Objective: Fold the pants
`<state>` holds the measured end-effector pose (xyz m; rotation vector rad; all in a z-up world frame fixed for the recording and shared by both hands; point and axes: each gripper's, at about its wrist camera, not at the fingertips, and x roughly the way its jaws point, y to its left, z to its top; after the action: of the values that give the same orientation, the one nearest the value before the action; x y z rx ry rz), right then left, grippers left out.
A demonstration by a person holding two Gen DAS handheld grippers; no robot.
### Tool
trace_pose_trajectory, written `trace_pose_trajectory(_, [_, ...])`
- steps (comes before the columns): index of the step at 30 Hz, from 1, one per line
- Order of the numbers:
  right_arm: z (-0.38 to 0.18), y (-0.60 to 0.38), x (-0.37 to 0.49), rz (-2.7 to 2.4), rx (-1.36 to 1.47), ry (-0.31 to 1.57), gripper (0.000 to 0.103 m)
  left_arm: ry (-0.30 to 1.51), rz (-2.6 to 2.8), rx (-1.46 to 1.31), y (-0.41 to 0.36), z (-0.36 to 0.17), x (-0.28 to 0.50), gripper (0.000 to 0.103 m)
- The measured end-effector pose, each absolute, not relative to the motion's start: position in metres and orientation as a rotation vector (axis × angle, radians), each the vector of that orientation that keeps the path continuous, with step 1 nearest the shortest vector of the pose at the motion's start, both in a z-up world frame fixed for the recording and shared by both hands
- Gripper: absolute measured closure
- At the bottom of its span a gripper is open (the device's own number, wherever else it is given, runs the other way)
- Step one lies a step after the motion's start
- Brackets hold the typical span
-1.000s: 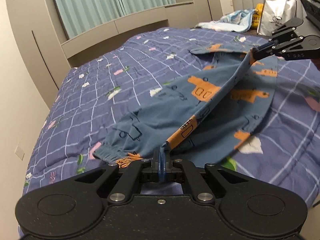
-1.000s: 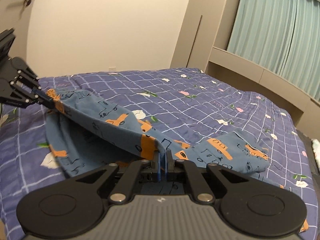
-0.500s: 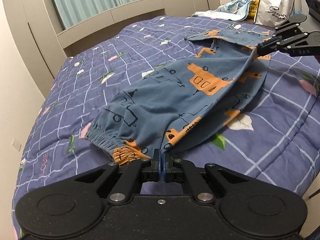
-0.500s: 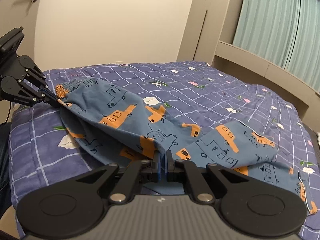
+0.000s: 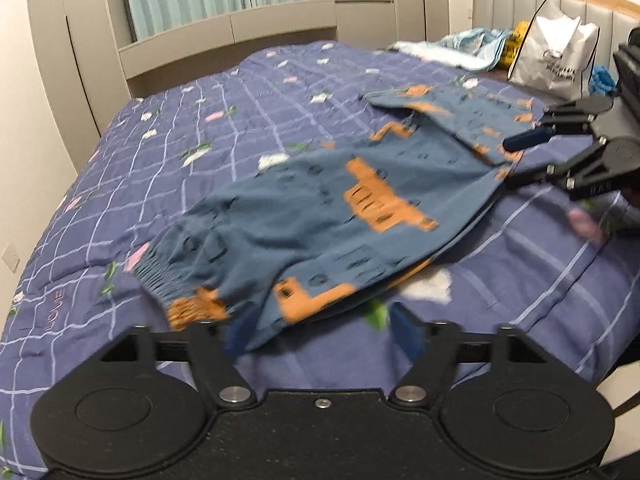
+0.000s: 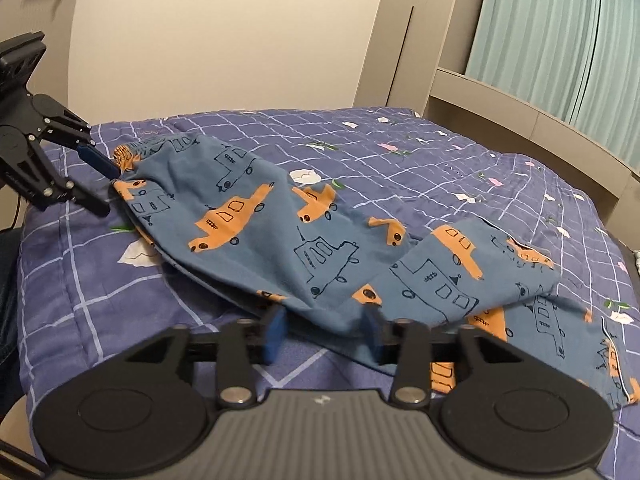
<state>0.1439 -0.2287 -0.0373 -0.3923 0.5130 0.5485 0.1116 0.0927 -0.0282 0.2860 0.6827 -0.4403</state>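
Note:
The blue pants (image 5: 328,208) with orange truck prints lie folded lengthwise on the bed, one leg over the other; they also show in the right wrist view (image 6: 320,240). My left gripper (image 5: 320,332) is open at the cuff end, its jaws spread wide, the fabric edge lying loose between them. In the right wrist view it (image 6: 96,184) sits open beside the orange cuff. My right gripper (image 6: 324,332) is open at the waist end, fabric lying between its fingers. In the left wrist view it (image 5: 520,160) is open at the pants' edge.
The bed carries a purple checked quilt (image 5: 180,152) (image 6: 440,160). A white shopping bag (image 5: 556,56) and light blue cloth (image 5: 460,46) lie by the headboard. A grey wardrobe and window ledge (image 5: 240,28) run along the far side. The near bed edge drops off just below both grippers.
Both grippers have opened and let go of the pants. The lifted fabric has dropped flat onto the bed, top leg lying over the lower one.

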Motion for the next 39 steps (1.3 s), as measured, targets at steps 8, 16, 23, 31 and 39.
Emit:
trace_pose_trajectory(8, [-0.029, -0.264, 0.135, 0.491, -0.316, 0.488, 0.000, 0.631, -0.511, 0.160, 0.042, -0.020, 0.124, 0.001])
trace_pose_trajectory(16, [-0.015, -0.318, 0.159, 0.352, -0.277, 0.500, 0.000, 0.610, -0.593, -0.158, -0.015, -0.023, 0.176, 0.001])
trace_pose_trajectory(23, [0.017, -0.345, 0.223, 0.362, -0.253, 0.542, 0.000, 0.659, -0.640, -0.336, -0.063, -0.039, 0.227, 0.001])
trace_pose_trajectory(31, [0.030, -0.310, 0.327, 0.434, -0.318, 0.635, 0.000, 0.687, -0.603, -0.422, -0.077, -0.054, 0.252, 0.001])
trace_pose_trajectory(39, [0.008, -0.254, 0.398, 0.420, -0.402, 0.723, 0.000, 0.730, -0.559, -0.531, -0.061, -0.062, 0.269, 0.009])
